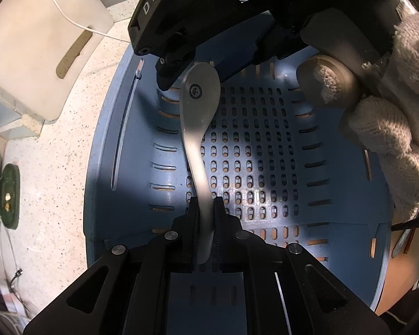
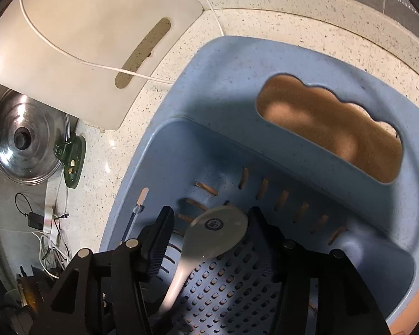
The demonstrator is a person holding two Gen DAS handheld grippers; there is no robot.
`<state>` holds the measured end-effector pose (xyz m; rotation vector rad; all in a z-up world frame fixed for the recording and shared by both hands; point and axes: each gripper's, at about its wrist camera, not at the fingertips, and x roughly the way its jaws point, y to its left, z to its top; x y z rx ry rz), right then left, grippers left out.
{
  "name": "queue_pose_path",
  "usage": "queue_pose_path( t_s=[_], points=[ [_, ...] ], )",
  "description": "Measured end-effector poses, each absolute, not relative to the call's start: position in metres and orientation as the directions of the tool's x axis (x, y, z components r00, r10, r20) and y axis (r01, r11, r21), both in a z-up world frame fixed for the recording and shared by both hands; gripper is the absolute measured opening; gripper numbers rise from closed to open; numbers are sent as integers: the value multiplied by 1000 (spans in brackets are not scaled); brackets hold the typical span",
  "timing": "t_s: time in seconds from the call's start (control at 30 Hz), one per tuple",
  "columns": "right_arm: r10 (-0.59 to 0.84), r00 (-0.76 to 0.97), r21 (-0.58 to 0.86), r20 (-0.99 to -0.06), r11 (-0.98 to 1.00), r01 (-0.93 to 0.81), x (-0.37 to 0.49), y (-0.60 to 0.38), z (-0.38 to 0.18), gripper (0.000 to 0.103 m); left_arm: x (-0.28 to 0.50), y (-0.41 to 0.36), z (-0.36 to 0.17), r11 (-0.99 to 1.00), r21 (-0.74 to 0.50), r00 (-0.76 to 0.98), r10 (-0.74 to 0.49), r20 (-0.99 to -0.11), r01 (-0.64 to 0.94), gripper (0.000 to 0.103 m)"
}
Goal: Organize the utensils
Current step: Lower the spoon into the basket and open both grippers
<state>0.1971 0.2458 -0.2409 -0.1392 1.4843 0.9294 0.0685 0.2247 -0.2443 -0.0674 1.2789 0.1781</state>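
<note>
On the speckled desk at the left lie a pot lid and a green plug piece, with a white cutting board behind and a thin white cord trailing over it. Just right of these sits the blue slotted basket. Over it the left claw pinches the handle of a pale spoon, whose bowl, stamped with a small round emblem too fine to read, points away above the basket floor. The right claw stands spread, its fingers either side of that bowl, apart from it. Its housing shows the letters "DAS". A gloved hand grips it at far right.
</note>
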Motion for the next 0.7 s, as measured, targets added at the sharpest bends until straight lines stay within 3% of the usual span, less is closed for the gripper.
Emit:
queue_pose_path(
  t_s=[0.13,0.23,0.7],
  points=[
    [444,-159,440,-882,651,-619,194,246,-235,51,68,226,-242,983,45,280,95,-955,-180,9],
    [455,-143,437,-879,645,-627,192,242,-225,52,64,228,-235,981,44,292,98,-951,-188,20],
    [604,-19,452,-797,576,-681,172,132,-125,55,18,220,-152,978,52,460,142,-877,-204,20]
  ],
)
